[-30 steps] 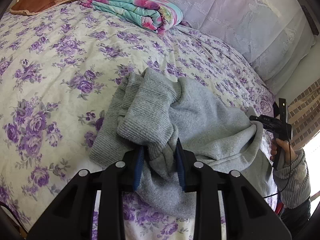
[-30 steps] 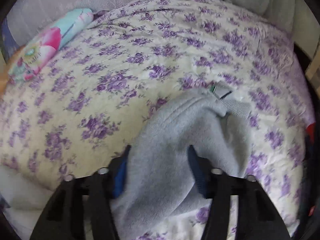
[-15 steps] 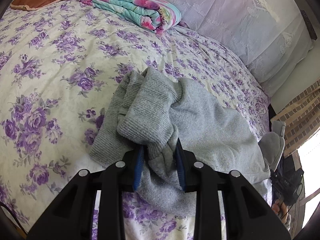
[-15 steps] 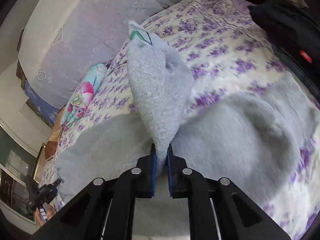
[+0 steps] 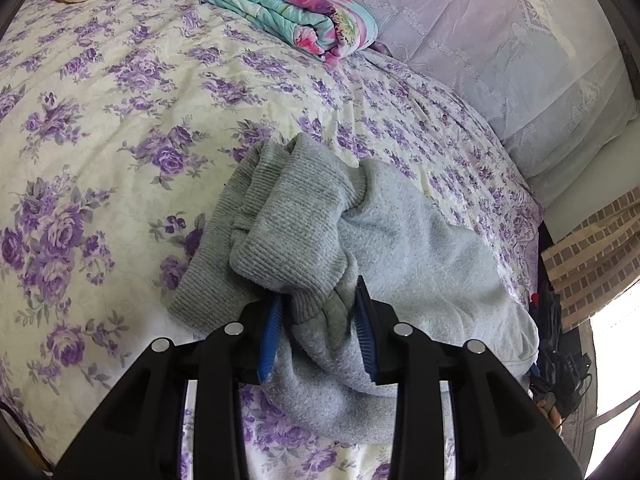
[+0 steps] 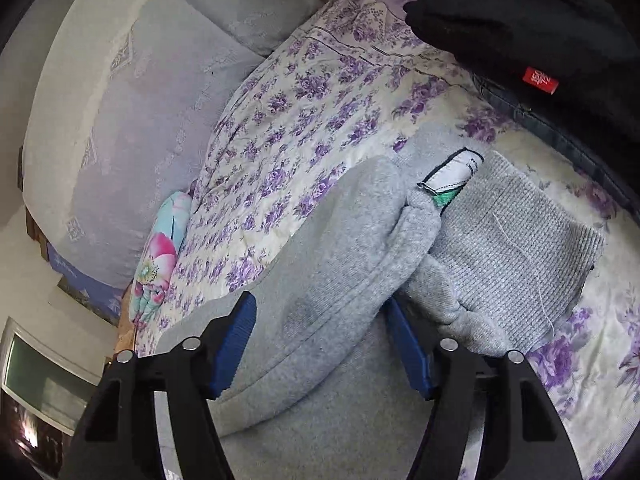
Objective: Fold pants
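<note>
The grey sweatpants (image 5: 404, 256) lie bunched on the floral bedspread (image 5: 120, 128). My left gripper (image 5: 318, 332) is shut on a thick bunch of the pants near the ribbed cuffs (image 5: 292, 224). In the right wrist view the grey pants (image 6: 340, 248) lie folded over, with a ribbed band (image 6: 516, 240) and a white and green label (image 6: 452, 176) showing. My right gripper (image 6: 324, 344) is open, its blue pads either side of a fold of the pants.
A folded teal and pink blanket (image 5: 280, 8) lies at the far side of the bed, also in the right wrist view (image 6: 160, 264). A lilac headboard (image 5: 500, 40) runs along the right. A black garment (image 6: 528, 24) with a red tag lies at the bed's edge.
My right gripper has let go of the pants fold it was lifting and now stands open over it, lower on the bed. The left gripper has kept its grip.
</note>
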The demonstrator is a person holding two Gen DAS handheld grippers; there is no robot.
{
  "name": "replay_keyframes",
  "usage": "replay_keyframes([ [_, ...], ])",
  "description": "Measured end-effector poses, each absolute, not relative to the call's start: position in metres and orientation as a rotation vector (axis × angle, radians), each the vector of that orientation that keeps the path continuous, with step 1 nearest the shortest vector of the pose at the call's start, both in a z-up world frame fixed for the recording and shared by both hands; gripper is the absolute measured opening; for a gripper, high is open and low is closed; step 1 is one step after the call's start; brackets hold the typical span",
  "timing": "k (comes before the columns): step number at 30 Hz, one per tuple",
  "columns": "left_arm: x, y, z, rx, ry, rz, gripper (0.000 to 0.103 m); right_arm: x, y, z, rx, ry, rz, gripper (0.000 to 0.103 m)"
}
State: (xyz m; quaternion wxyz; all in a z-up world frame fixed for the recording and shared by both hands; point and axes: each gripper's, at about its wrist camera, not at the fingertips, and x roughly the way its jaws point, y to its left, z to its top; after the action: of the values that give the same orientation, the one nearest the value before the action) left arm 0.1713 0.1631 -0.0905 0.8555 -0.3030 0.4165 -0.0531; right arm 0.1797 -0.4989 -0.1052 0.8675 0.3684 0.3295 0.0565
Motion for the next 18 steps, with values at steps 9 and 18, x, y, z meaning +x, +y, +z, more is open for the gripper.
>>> replay_keyframes([
  [9,0.167,0.164,-0.075,-0.656,0.847,-0.151,0.02,0.163,-0.505,-0.097,0.836,0.603,0.204,0.01],
  [18,0.125,0.168,-0.018,-0.684,0.699,-0.24,0.018,0.103,-0.505,-0.038,0.811,0.456,0.297,0.009],
])
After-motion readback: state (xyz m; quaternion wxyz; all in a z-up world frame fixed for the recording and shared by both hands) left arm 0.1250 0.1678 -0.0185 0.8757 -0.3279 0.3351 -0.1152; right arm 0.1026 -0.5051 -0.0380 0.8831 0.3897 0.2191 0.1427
